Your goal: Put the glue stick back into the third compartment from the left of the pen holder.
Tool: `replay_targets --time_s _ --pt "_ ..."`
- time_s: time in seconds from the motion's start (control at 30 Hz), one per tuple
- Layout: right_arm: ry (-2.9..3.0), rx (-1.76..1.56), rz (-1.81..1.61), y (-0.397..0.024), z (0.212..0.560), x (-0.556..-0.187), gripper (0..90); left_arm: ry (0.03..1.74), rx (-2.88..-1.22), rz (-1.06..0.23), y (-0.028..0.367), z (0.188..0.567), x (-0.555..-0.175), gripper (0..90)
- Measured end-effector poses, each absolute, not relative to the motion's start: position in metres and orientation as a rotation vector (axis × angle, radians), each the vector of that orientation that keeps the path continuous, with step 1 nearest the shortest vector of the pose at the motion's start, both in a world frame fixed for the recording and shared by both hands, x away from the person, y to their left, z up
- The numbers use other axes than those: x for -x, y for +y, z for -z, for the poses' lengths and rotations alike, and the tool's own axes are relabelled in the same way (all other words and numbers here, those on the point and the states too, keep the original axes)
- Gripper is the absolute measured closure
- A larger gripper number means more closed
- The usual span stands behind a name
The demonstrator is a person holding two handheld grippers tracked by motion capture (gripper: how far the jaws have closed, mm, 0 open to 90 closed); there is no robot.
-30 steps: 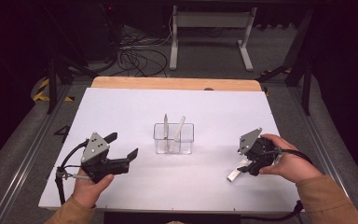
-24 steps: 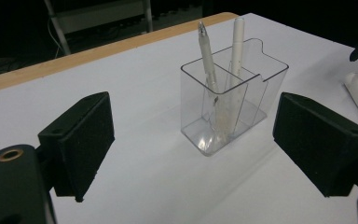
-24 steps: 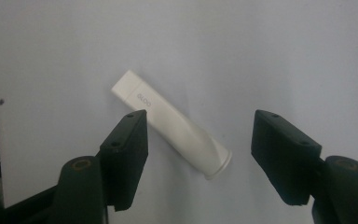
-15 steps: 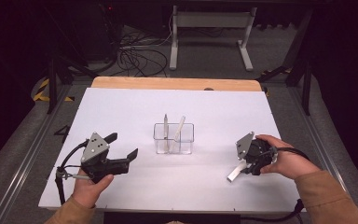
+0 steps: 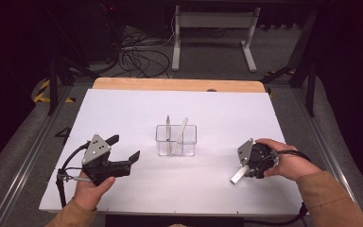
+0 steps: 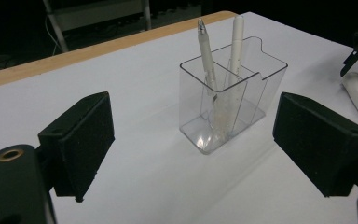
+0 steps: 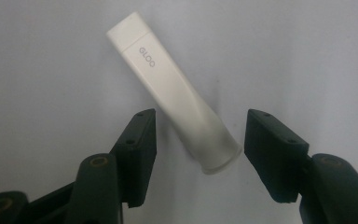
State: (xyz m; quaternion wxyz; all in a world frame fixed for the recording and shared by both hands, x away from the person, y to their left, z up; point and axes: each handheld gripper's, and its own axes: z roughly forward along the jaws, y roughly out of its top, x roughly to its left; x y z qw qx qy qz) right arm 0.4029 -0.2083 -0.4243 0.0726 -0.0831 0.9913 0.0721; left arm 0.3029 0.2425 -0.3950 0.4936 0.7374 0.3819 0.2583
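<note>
Already the right gripper (image 7: 198,140) is down at the table over a white plastic glue tube with a flat end marked GLOO (image 7: 172,91). Its two black jaws stand apart on either side of the tube's round, flanged end and have just been closing on it, with a gap still showing on each side, so the tube lies between them on the white table top (image 5: 208,194) and is not yet gripped. Seen from above, the same tube (image 5: 237,176) pokes out from under the right gripper (image 5: 246,166) toward the near edge of the table. Off to that gripper's left, well apart from it, stands a clear plastic two-compartment pen holder (image 5: 176,140) with a white pen (image 6: 208,51) and a second white pen (image 6: 236,44) leaning in it. Farther left again, the left gripper (image 6: 191,154) is held level with its jaws wide apart and nothing between them, facing the holder. By my reckoning two items are stowed; what remains is to grip the tube, lift it and drop it into the holder.
</note>
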Motion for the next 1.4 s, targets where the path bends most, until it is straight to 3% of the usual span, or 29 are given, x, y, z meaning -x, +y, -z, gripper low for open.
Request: replay_targets --time_s 0.73,1.1,1.4 --pt "2.988 0.395 -0.155 -0.202 0.438 -0.408 52.8 0.932 -1.781 -0.614 0.242 0.396 -0.303 13.3" --pt "3.011 0.424 -0.140 -0.202 0.437 -0.406 66.2 0.934 -1.781 -0.611 0.243 0.396 -0.303 13.3" --pt "3.012 0.327 -0.247 -0.203 0.425 -0.403 67.5 0.936 -1.780 -0.610 0.243 0.396 -0.304 13.3"
